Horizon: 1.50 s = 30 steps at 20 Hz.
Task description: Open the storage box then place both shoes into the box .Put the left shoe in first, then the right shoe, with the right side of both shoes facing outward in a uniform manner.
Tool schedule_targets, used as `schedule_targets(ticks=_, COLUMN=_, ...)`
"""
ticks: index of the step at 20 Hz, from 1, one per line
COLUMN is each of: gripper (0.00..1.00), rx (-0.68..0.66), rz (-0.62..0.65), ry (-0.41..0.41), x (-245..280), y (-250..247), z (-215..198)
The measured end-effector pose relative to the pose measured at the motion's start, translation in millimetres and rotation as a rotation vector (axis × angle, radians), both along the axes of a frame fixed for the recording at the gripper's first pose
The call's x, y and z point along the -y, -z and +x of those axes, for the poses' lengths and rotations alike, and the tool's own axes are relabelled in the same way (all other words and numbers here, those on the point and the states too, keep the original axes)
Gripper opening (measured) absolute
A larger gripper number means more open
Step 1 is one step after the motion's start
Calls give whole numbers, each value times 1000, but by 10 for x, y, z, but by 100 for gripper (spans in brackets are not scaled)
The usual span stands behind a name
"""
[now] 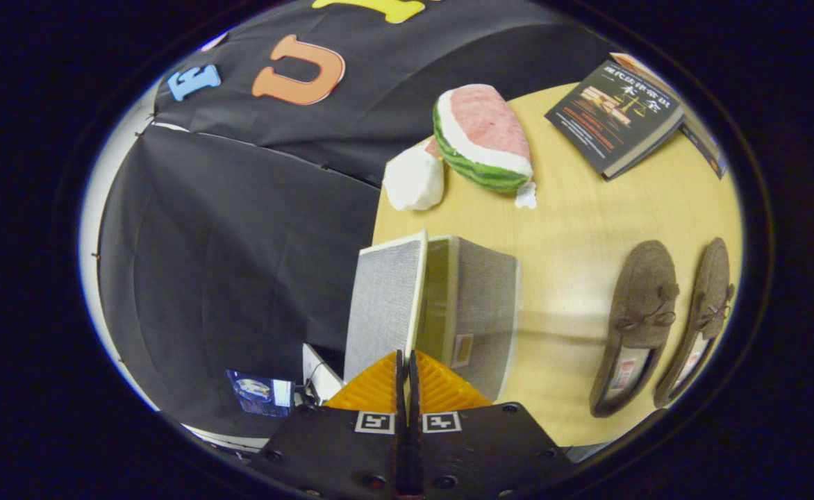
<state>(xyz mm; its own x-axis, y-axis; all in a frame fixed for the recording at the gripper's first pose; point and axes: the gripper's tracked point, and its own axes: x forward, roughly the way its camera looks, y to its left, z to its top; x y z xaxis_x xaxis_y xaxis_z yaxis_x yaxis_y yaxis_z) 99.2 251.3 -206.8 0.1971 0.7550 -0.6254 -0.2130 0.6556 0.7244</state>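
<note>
The hand-held gripper [405, 361] has its fingers [378, 383] closed together with only a thin slit between them; whether they pinch the lower edge of the lid cannot be told, since that edge is hidden right at the tips. Just ahead of the tips stands the storage box [480, 316], a grey fabric box on the worktop [580, 229]. Its lid [385, 302] stands swung open, nearly upright, just beyond the tips and slightly to their left, with the box opening between the lid and the box body.

The step in hand appears to be opening the box. To do it well, swing the lid fully clear so that it will not fall back over the opening, and keep the box from sliding on the worktop.

The two shoes [640, 326] lie side by side, well to the right of the fingers, apart from the box. The nearer one [640, 326] lies closest to the box; the other [704, 316] lies further right. Confirm which is the left shoe before grasping, as it goes in first.

A toy watermelon slice [482, 135] and a book [615, 114] lie far beyond the box.
</note>
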Motion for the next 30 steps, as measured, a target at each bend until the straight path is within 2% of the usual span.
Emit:
schedule_targets(ticks=6, gripper=0, rx=37, rz=55, ry=-16, x=-412, y=-687, z=-131)
schedule_targets(ticks=10, gripper=0, rx=55, rz=86, ry=-40, x=-850, y=-952, z=-260)
schedule_targets(ticks=15, gripper=0, rx=97, rz=110, ry=-81, x=-1386, y=-1128, z=-402)
schedule_targets(ticks=23, gripper=2, rx=92, rz=201, ry=-66, x=-2008, y=-1298, z=-490)
schedule_targets(ticks=26, gripper=37, rx=76, rz=253, ry=-44, x=-2150, y=-1386, z=-507)
schedule_targets(ticks=28, gripper=61, rx=63, rz=240, ry=-29, x=-2157, y=-1375, z=-515)
schedule_targets(ticks=29, gripper=61, rx=66, rz=222, ry=-22, x=-2168, y=-1336, z=-493)
schedule_targets(ticks=30, gripper=67, rx=78, rz=193, ry=-10, x=-2144, y=-1293, z=-455)
